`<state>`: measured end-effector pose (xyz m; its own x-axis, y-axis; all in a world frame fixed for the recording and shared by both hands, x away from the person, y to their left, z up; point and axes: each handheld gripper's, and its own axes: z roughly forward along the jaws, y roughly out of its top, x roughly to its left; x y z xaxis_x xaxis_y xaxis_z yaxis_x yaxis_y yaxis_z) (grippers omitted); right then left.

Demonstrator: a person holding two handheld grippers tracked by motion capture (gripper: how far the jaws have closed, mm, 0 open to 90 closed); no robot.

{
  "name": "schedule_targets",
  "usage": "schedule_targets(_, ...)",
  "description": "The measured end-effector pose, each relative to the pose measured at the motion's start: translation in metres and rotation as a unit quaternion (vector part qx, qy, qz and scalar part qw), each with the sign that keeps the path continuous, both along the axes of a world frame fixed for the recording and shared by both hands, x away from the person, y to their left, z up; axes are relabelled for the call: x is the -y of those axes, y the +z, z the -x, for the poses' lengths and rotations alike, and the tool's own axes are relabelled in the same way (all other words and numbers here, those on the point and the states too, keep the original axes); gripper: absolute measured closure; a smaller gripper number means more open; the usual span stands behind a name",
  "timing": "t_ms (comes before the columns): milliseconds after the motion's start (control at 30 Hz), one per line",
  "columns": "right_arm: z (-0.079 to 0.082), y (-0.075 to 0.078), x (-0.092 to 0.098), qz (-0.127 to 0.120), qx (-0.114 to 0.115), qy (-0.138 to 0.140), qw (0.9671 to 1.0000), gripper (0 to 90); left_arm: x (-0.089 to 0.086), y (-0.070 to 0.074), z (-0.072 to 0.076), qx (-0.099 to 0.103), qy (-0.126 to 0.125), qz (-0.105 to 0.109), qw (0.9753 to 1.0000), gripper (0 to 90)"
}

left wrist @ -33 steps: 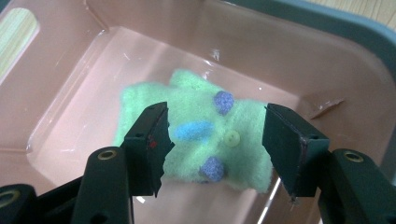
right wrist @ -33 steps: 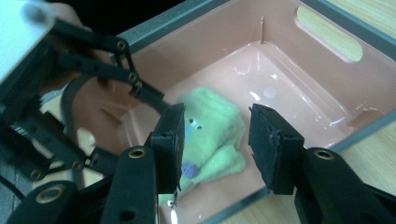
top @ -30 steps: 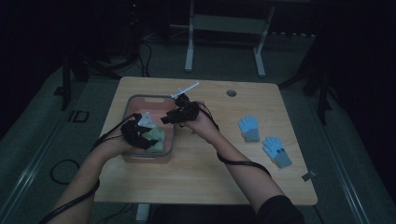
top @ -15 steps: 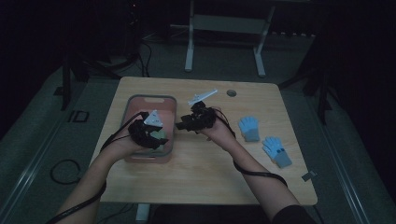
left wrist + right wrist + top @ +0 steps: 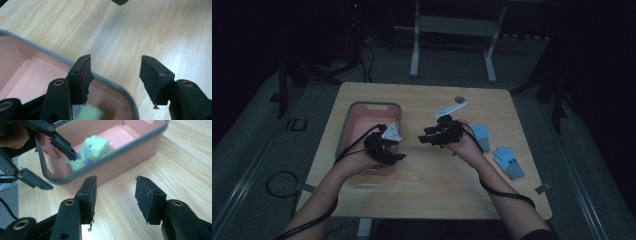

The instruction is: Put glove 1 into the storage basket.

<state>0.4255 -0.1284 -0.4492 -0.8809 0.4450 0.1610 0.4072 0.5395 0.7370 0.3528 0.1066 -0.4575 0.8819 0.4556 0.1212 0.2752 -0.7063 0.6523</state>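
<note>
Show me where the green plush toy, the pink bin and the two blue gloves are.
green plush toy [image 5: 91, 151]: right gripper view, on its body.
pink bin [image 5: 343, 131]: high view, on its left grey rim.
blue gloves [image 5: 508, 161]: high view, on the palm of the nearer glove.

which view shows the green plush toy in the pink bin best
The right gripper view: the green plush toy lies inside the pink bin, clear though blurred. The left gripper view shows a green sliver; in the high view it's hard to make out.
</note>
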Motion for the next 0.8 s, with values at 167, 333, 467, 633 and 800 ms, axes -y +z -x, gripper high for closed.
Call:
schedule_targets(167, 0.003, -0.004, 0.018, 0.002, -0.001, -0.01, 0.9999, 51.9, 0.016, -0.003, 0.003, 0.0, -0.012, -0.006, 0.9999, 43.1)
schedule_targets(333, 0.006, -0.007, 0.031, 0.0, -0.003, -0.016, 0.9999, 52.1, 0.026, -0.007, 0.003, -0.009, -0.018, 0.003, 0.9998, 43.1)
schedule_targets(467, 0.009, -0.011, 0.04, 0.0, -0.003, -0.02, 0.9998, 52.2, 0.035, -0.012, 0.005, -0.01, -0.027, 0.003, 0.9996, 43.1)
schedule_targets(633, 0.012, -0.017, 0.05, 0.001, -0.007, -0.027, 0.9996, 51.8, 0.045, -0.018, 0.007, -0.016, -0.025, 0.003, 0.9996, 43.2)
schedule_targets(800, 0.016, -0.022, 0.06, 0.001, -0.005, -0.03, 0.9995, 51.6, 0.054, -0.026, 0.012, -0.018, -0.014, 0.013, 0.9997, 43.8)
